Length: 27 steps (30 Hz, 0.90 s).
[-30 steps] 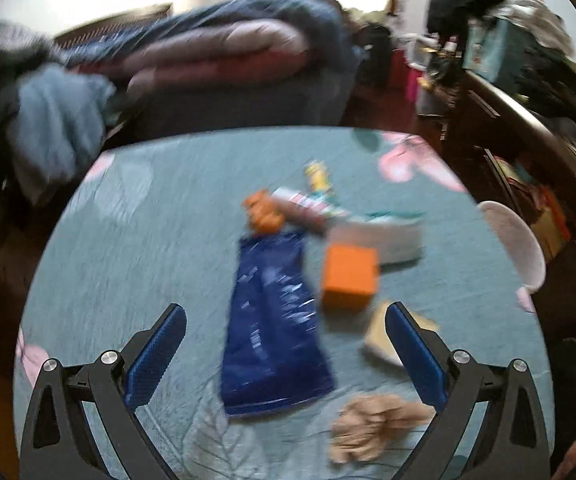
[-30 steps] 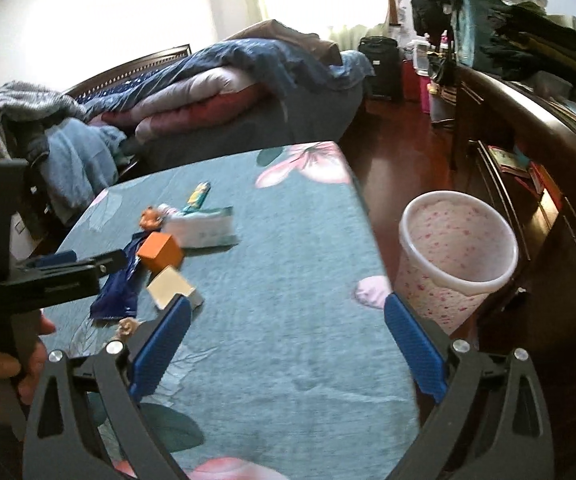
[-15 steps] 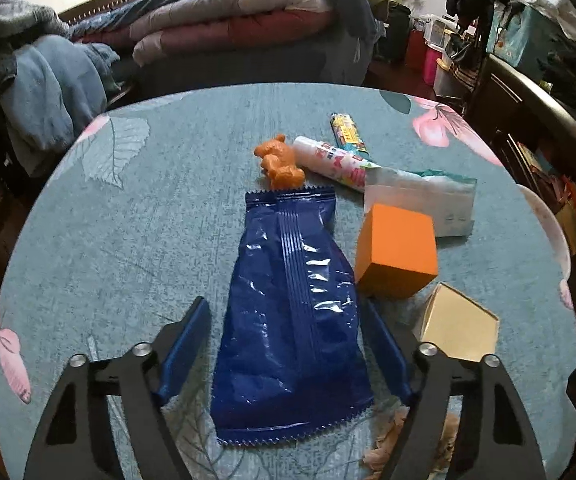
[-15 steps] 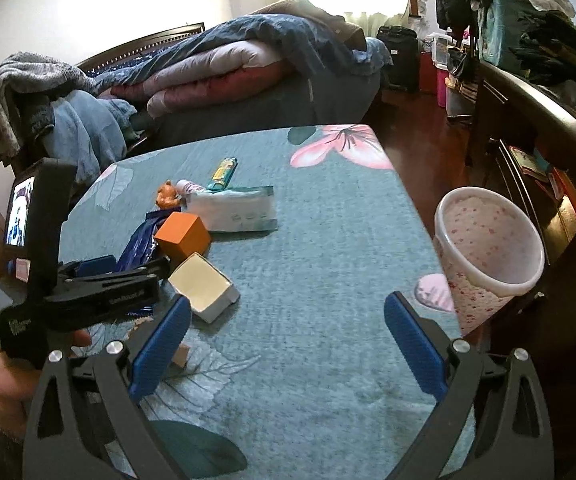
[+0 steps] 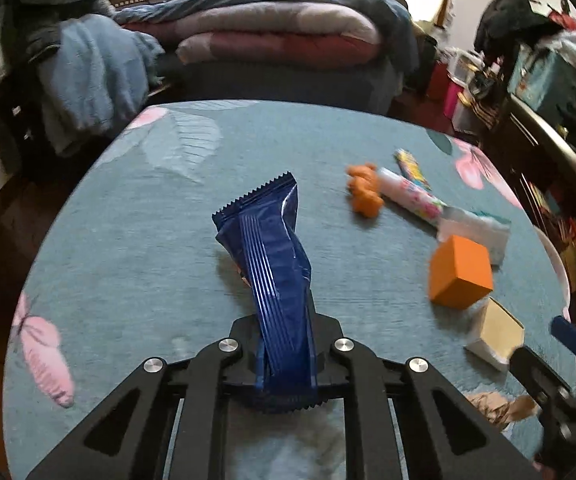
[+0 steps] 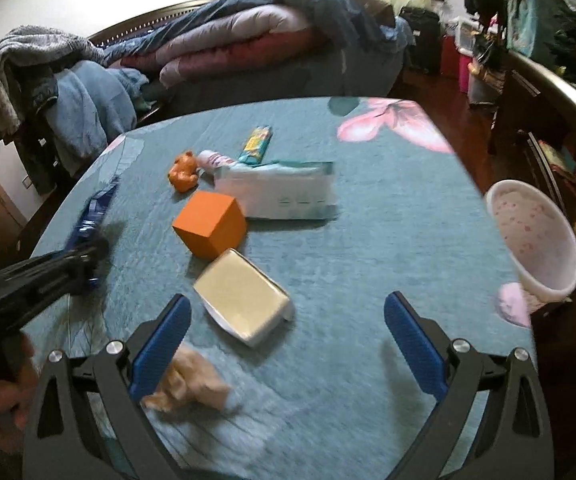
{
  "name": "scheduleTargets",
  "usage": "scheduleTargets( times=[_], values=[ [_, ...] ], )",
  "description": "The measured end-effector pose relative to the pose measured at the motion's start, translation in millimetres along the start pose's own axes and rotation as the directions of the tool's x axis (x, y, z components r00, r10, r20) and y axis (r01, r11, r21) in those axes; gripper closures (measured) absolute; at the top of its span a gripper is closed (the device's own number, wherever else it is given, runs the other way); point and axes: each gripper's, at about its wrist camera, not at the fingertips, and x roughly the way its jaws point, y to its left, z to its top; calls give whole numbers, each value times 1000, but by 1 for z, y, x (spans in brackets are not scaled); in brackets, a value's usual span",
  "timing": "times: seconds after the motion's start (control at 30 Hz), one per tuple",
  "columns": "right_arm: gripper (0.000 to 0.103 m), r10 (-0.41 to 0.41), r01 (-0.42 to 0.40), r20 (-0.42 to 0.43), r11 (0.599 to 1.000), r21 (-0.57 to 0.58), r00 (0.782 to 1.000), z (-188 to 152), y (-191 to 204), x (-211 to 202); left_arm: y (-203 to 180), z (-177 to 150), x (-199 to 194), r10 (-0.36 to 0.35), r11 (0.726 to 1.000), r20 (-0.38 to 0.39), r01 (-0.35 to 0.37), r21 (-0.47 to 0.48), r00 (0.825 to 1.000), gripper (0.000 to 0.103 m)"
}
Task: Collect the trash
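My left gripper (image 5: 284, 344) is shut on the blue snack wrapper (image 5: 272, 256) and holds it lifted above the teal tablecloth (image 5: 136, 240); the wrapper also shows in the right wrist view (image 6: 92, 216). My right gripper (image 6: 284, 344) is open and empty, low over the table, with a crumpled brown paper (image 6: 186, 384) by its left finger and an open white box (image 6: 242, 300) between its fingers, further ahead. The pink-speckled trash bin (image 6: 536, 240) stands off the table's right edge.
An orange cube (image 6: 210, 224), a wipes pack (image 6: 284, 192), an orange toy (image 6: 184, 170), a tube (image 5: 412, 196) and a small colourful packet (image 6: 258, 144) lie mid-table. A bed with bedding is beyond, dark furniture on the right.
My left gripper closed on the blue wrapper and lifted it off the cloth. My right gripper moved forward and down towards the crumpled paper and white box.
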Motion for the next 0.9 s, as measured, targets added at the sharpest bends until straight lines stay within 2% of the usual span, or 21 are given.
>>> scheduleTargets(
  times=[0.3,0.37,0.43,0.47,0.5,0.9],
  values=[
    [9,-53,49,-70,998,-47,996,9,33,29,21,2,-23,-1,1000,59,1,-6,998,88],
    [21,-70,66,-85,996,-54,994,7,36,33,22,2,-26,-6,1000,66,7,-9,998,88],
    [29,-112,106,-76,991,-81,991,6,40,34,25,2,-27,-14,1000,68,15,-16,998,88],
    [33,-107,101,-71,991,-85,992,5,40,33,26,2,-27,-16,1000,68,17,-19,998,88],
    [43,-99,94,-68,992,-83,993,5,40,32,26,2,-28,-17,1000,68,19,-21,998,88],
    [43,-58,59,24,997,-40,998,7,26,-12,24,0,-45,-28,999,88,30,-23,996,88]
  ],
)
